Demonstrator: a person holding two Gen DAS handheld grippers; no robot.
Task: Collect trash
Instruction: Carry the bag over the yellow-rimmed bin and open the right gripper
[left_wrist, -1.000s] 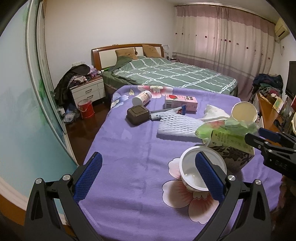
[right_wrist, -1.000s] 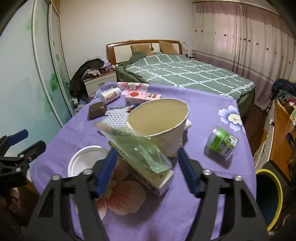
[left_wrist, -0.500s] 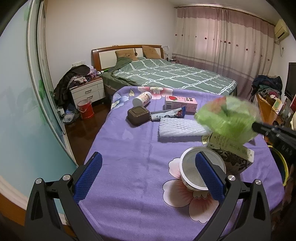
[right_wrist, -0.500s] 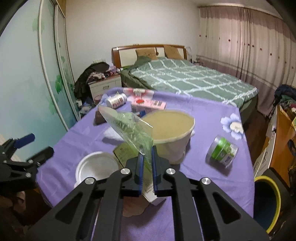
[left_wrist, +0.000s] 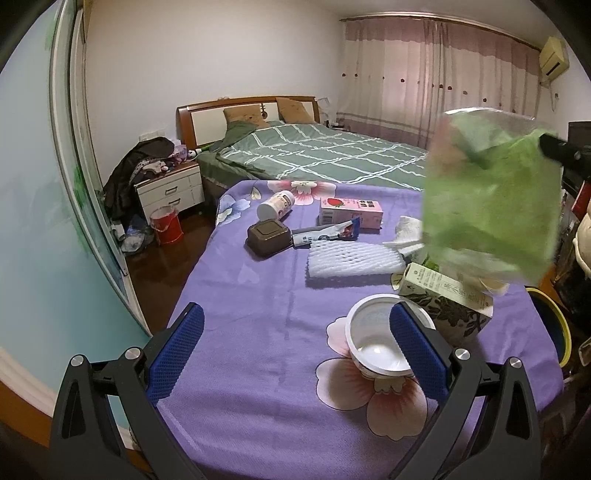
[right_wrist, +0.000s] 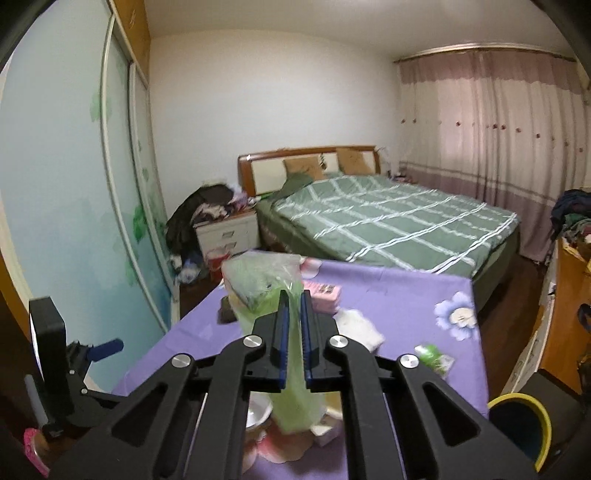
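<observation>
The right tongs (right_wrist: 294, 332) are squeezed tight on a green plastic bag (right_wrist: 295, 369). The bag is thin, crinkly and partly see-through. It sticks out past the blue pads and also hangs down under them, up in the air above the worktop (right_wrist: 399, 295). From the left wrist view the same bag (left_wrist: 491, 199) looks big and blurry, high up on the right side.

The left tongs (left_wrist: 295, 350) are wide apart and hold nothing. They hang low over the near part of the worktop (left_wrist: 240, 295), which has a soft purple cloth with big flowers on it. A round white bowl (left_wrist: 376, 343) sits just behind the right blue pad. Next to the bowl lies a long box (left_wrist: 443, 295) with dark leaf patterns.

Farther back are a bumpy white foam net (left_wrist: 351, 258), a small brown box (left_wrist: 267, 236), a pink carton (left_wrist: 351, 212), a snack wrapper (left_wrist: 328, 232) and a white bottle (left_wrist: 275, 205) lying on its side. A bin with a yellow rim (right_wrist: 524, 424) stands on the floor by the right edge of the worktop.
</observation>
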